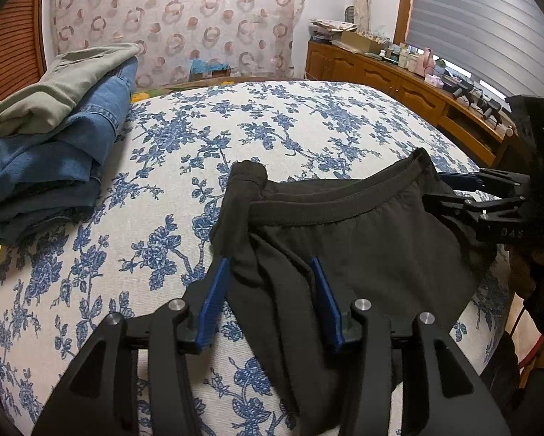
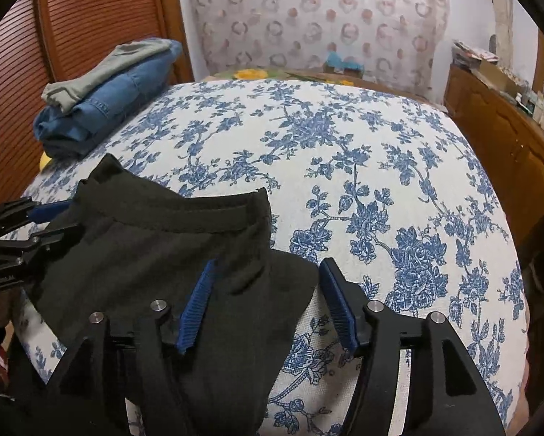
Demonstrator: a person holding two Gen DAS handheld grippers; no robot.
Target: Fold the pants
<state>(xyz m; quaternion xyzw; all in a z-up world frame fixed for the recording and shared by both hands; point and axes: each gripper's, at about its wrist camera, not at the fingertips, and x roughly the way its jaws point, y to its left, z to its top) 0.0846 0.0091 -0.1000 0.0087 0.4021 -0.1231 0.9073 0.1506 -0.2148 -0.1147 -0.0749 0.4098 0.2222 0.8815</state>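
Observation:
Black pants (image 1: 344,239) lie on the near edge of the floral bedspread (image 1: 272,127), waistband towards the far side. My left gripper (image 1: 270,265) is open, its blue pads either side of the bunched left end of the waistband. My right gripper (image 2: 268,265) is open around the pants' right end (image 2: 235,254), the left pad over the cloth and the right pad over the bedspread (image 2: 344,145). Each gripper shows at the edge of the other's view, the right one (image 1: 464,189) and the left one (image 2: 35,218).
A stack of folded clothes, grey-green on blue jeans (image 1: 54,127), sits at the bed's far left corner, also in the right wrist view (image 2: 104,87). A wooden sideboard (image 1: 399,76) with clutter runs along the right wall. A slatted wooden door (image 2: 72,36) is at the left.

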